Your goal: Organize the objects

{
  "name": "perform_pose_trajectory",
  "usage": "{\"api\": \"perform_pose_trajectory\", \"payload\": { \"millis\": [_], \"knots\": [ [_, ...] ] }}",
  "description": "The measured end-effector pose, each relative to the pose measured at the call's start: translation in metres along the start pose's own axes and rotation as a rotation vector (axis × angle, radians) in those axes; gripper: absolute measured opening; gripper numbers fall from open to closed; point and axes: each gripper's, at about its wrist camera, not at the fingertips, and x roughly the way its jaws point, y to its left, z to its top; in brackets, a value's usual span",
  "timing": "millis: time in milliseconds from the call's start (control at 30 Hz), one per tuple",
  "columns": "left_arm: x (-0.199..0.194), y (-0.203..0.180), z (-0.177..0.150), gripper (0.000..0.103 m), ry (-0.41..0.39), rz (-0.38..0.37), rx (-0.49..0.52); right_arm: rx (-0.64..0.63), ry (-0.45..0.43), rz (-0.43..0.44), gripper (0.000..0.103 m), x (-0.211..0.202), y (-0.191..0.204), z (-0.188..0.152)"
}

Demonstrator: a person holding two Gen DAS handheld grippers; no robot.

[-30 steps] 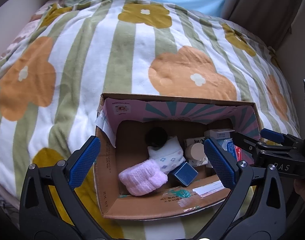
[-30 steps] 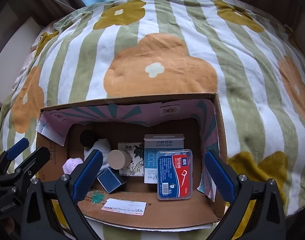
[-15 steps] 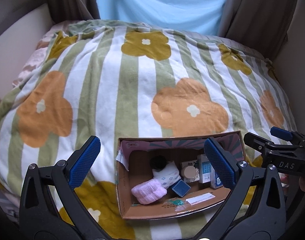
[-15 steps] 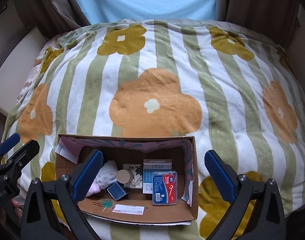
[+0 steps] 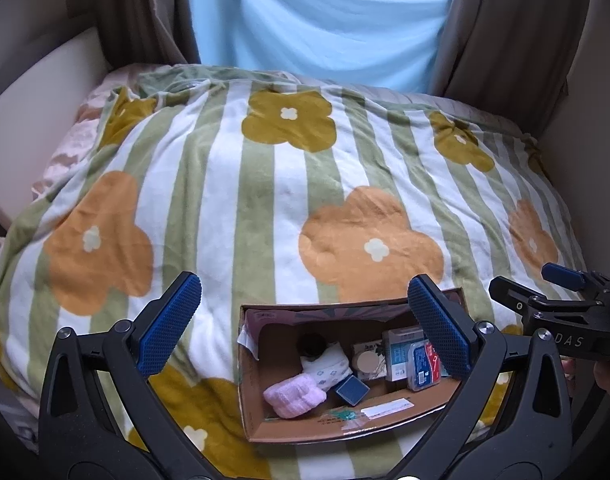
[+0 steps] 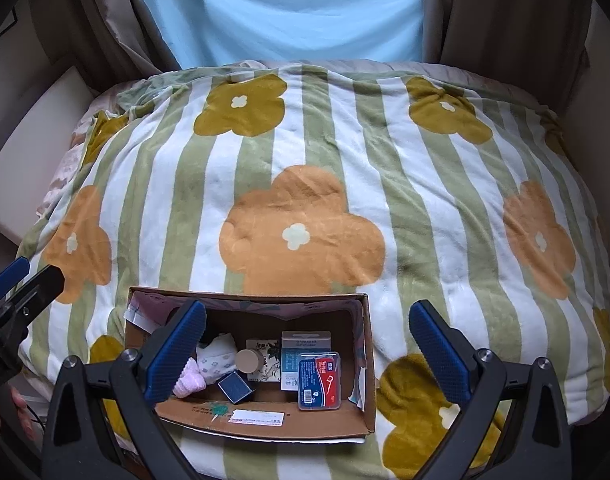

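Observation:
An open cardboard box [image 5: 252, 400] [image 6: 367, 364] sits on the near edge of a flower-striped blanket [image 5: 265, 184] [image 6: 305, 160]. Inside lie a pink cloth [image 5: 294, 395], a white patterned cloth [image 5: 325, 364], a small dark blue box [image 5: 352, 389] [image 6: 235, 387], a round tan lid [image 6: 250, 361], a blue-white carton [image 6: 305, 354] and a red-blue floss case [image 6: 320, 380]. My left gripper [image 5: 305, 332] is open and empty, high above the box. My right gripper [image 6: 305, 354] is open and empty, also held above it.
Brown curtains [image 6: 505, 20] and a light blue sheet [image 6: 281, 12] hang behind the bed. A cream panel [image 5: 37, 92] borders the bed's left side. The right gripper shows at the right edge of the left wrist view [image 5: 561, 312].
Both grippers have pulled back and up from the box, which now looks smaller and lower in both views. Both stay open and empty. The box contents have not moved.

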Motion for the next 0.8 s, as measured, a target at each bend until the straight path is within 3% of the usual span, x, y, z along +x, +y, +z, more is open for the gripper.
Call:
{"api": "perform_pose_trajectory", "payload": {
  "millis": [800],
  "knots": [
    [0.0053, -0.0001, -0.0053, 0.103, 0.013, 0.003, -0.015, -0.017, -0.037, -0.006, 0.101, -0.0068, -0.0007, 0.0046]
  ]
}}
